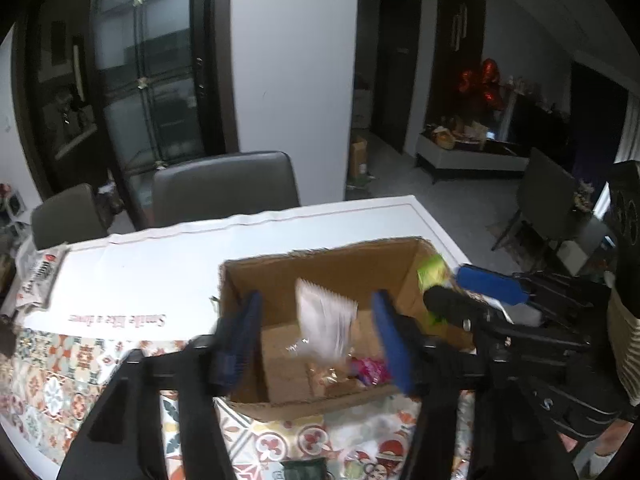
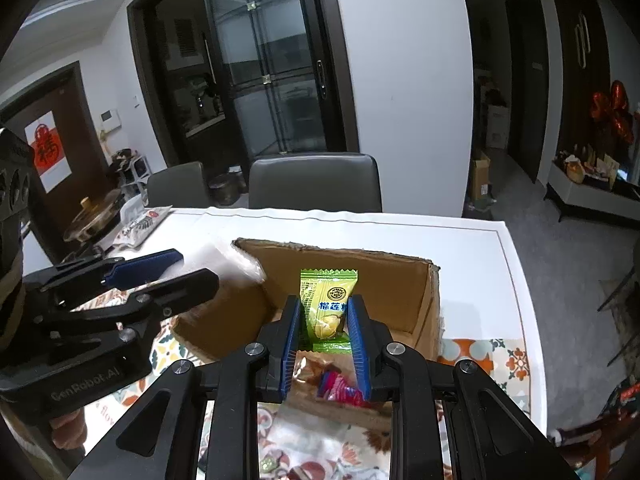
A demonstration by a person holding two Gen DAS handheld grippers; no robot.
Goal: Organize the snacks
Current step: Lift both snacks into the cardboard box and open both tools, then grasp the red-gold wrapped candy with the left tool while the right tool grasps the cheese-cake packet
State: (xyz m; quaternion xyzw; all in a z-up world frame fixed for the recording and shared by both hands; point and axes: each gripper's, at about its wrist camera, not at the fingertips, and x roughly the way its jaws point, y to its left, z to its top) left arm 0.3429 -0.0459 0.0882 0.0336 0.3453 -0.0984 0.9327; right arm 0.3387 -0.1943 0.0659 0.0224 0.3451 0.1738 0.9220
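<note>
An open cardboard box is seen on a white table, close to its right edge, with its near side resting on a patterned cloth. The right gripper is held over the box, its blue pads pressed against both sides of a green candy packet, which is kept upright above the box's opening. The left gripper is spread wide over the same box; a blurred white packet is seen between its fingers, touching neither. On the box floor a pink wrapper and a clear-wrapped snack are seen. A printed packet lies at the table's far left corner, beside two grey chairs.
</note>
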